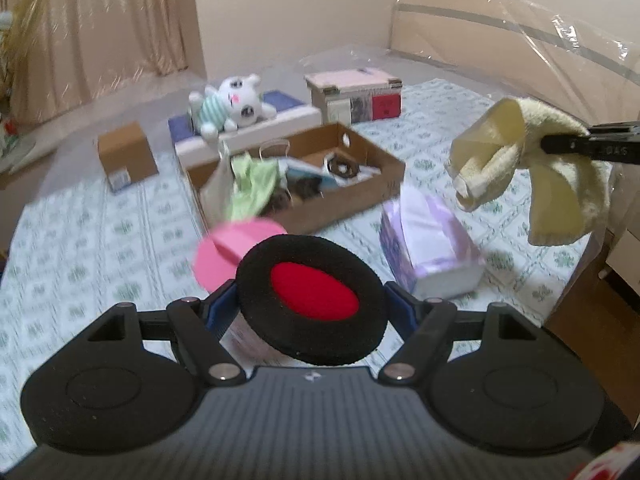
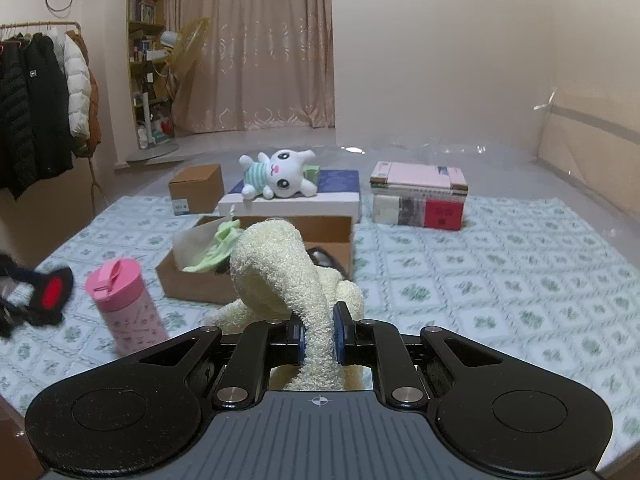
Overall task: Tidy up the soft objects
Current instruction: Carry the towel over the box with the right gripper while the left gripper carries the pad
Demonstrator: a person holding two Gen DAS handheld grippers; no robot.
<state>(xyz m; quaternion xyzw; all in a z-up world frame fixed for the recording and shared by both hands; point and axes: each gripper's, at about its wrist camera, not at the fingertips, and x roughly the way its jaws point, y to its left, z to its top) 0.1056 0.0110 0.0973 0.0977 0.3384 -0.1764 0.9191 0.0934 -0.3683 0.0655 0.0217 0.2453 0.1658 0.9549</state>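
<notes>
The left gripper [image 1: 312,300] has its jaws clamped wide across a black-and-red pad [image 1: 312,294], the right gripper [image 2: 319,338] pinches a hanging cream towel [image 2: 276,272], and the open box [image 2: 256,264] lies straight ahead, nearer the right.

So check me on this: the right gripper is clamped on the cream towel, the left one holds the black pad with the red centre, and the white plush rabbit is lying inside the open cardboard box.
One thing is wrong: the white plush rabbit is not in the open cardboard box. The right wrist view shows it lying on the blue-and-white flat box behind it. The rest stands: the right gripper clamps the cream towel, and the left gripper holds the black pad.
</notes>
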